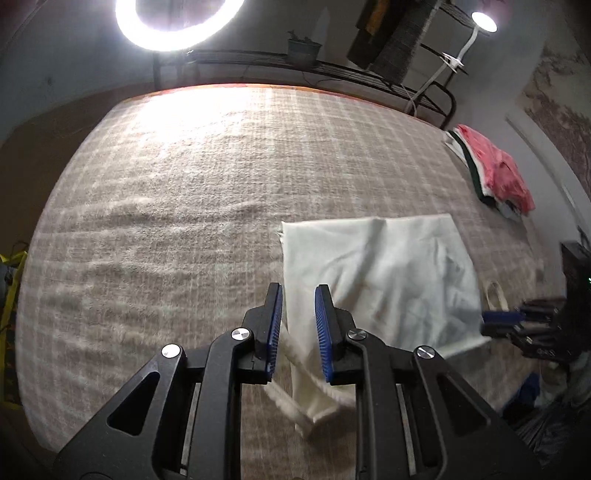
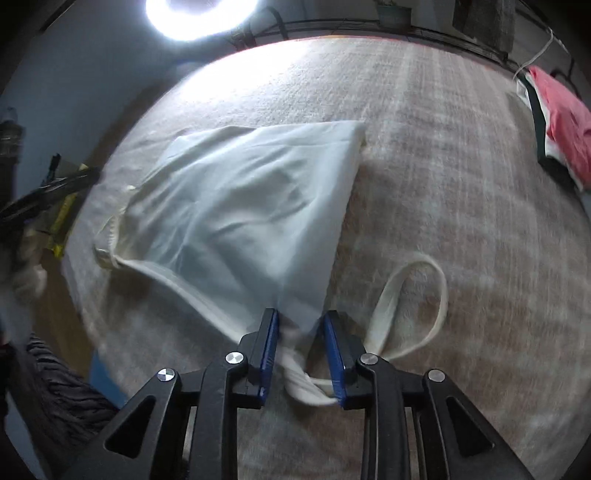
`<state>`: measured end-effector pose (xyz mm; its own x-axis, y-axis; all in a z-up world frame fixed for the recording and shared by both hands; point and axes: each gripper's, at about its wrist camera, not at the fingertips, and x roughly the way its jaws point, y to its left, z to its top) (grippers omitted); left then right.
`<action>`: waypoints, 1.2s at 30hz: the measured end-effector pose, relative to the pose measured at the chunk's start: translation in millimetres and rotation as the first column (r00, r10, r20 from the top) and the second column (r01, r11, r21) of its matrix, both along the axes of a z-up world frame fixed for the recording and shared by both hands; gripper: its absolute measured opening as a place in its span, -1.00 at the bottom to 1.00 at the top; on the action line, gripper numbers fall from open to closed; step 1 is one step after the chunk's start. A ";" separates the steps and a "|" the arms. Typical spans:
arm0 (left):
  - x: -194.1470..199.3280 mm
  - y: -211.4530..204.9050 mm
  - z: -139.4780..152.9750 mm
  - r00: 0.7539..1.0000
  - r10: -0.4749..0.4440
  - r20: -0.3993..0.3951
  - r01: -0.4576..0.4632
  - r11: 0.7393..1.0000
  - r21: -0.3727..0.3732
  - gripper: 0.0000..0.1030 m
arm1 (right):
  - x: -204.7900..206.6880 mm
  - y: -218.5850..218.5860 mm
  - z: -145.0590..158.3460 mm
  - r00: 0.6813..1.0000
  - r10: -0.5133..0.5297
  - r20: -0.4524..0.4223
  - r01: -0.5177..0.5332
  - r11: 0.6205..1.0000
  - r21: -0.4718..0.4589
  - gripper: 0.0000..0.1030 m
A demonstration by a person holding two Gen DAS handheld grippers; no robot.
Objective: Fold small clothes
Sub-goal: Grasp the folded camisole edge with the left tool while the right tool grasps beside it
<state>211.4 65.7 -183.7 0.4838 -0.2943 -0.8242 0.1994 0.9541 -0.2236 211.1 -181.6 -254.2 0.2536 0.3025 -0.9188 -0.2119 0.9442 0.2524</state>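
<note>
A cream cloth garment with strap loops (image 1: 376, 273) lies on the plaid blanket (image 1: 184, 184). My left gripper (image 1: 298, 291) is open, its jaws astride the garment's near left edge, where a strap (image 1: 306, 391) trails toward me. In the right wrist view the same garment (image 2: 243, 199) spreads out ahead. My right gripper (image 2: 301, 317) is open, with the garment's near corner and a bunched strap (image 2: 303, 380) between the blue pads. A strap loop (image 2: 413, 302) lies to the right. The right gripper also shows in the left wrist view (image 1: 502, 321).
A stack of folded clothes with a red piece on top (image 1: 495, 170) lies at the blanket's far right; it also shows in the right wrist view (image 2: 561, 129). A ring light (image 1: 173, 22) and a metal rack (image 1: 332, 70) stand behind the bed.
</note>
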 end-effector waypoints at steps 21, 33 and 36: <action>84.3 15.1 -63.7 0.976 0.121 -0.180 -0.174 0.931 -0.320 -0.51 | 101.1 -75.5 -18.4 0.952 -0.304 0.022 0.256 0.838 0.483 -0.18; 75.5 1.0 -54.2 0.985 0.165 -0.060 -0.173 0.968 -0.179 -0.93 | 108.5 -58.5 -16.2 0.959 -0.271 0.080 0.210 0.874 0.438 -0.96; 77.0 -10.2 -55.4 0.987 0.156 -0.027 -0.158 0.981 -0.110 -0.90 | 110.0 -47.7 -13.6 0.957 -0.268 0.108 0.215 0.910 0.354 -0.96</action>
